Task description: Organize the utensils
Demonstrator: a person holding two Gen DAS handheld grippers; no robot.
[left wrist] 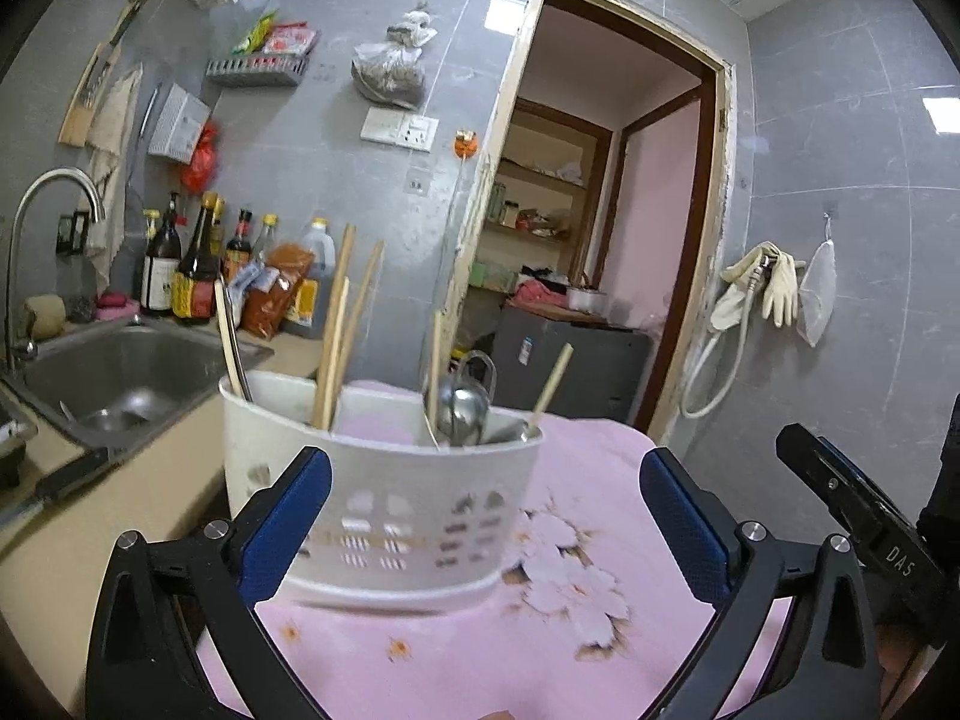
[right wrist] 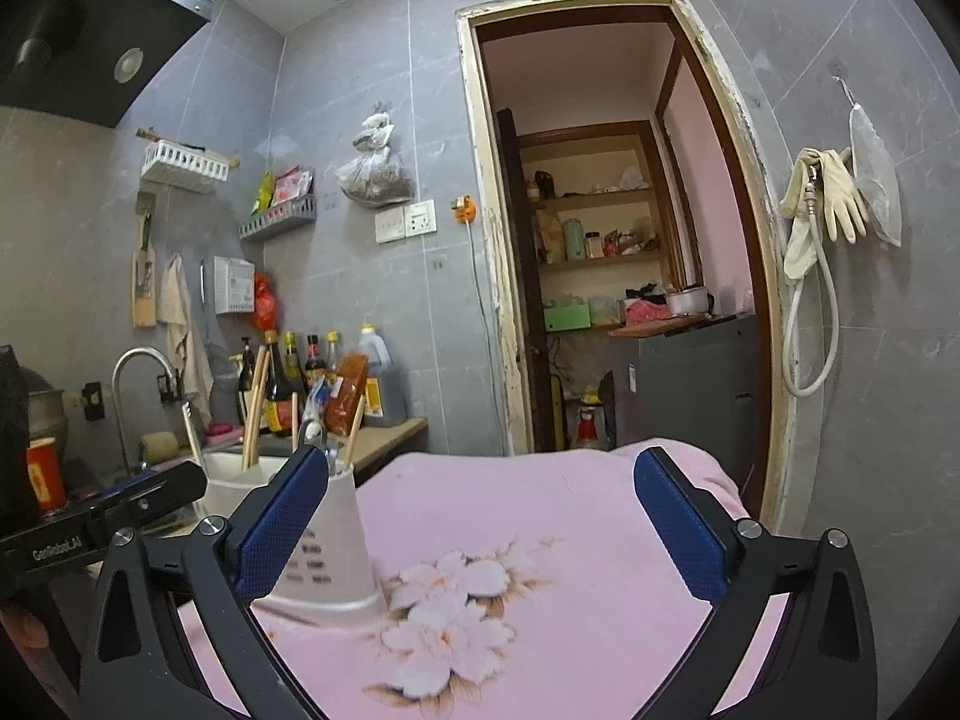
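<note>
A white plastic utensil holder (left wrist: 384, 480) stands on the pink flowered cloth (left wrist: 540, 648). Wooden chopsticks (left wrist: 336, 336) stand in its left compartment and metal spoons (left wrist: 462, 408) in its right one. My left gripper (left wrist: 486, 516) is open and empty just in front of the holder. The holder also shows in the right wrist view (right wrist: 336, 546), at the left behind my right gripper's left finger. My right gripper (right wrist: 480, 516) is open and empty over the cloth (right wrist: 540, 540). The right gripper's body shows at the right edge of the left wrist view (left wrist: 864, 516).
A steel sink (left wrist: 120, 378) with a tap (left wrist: 54, 204) lies to the left, sauce bottles (left wrist: 198, 270) behind it. An open doorway (left wrist: 600, 228) lies behind the table. Gloves and a hose (left wrist: 768, 288) hang on the right wall. A red cup (right wrist: 45, 474) stands far left.
</note>
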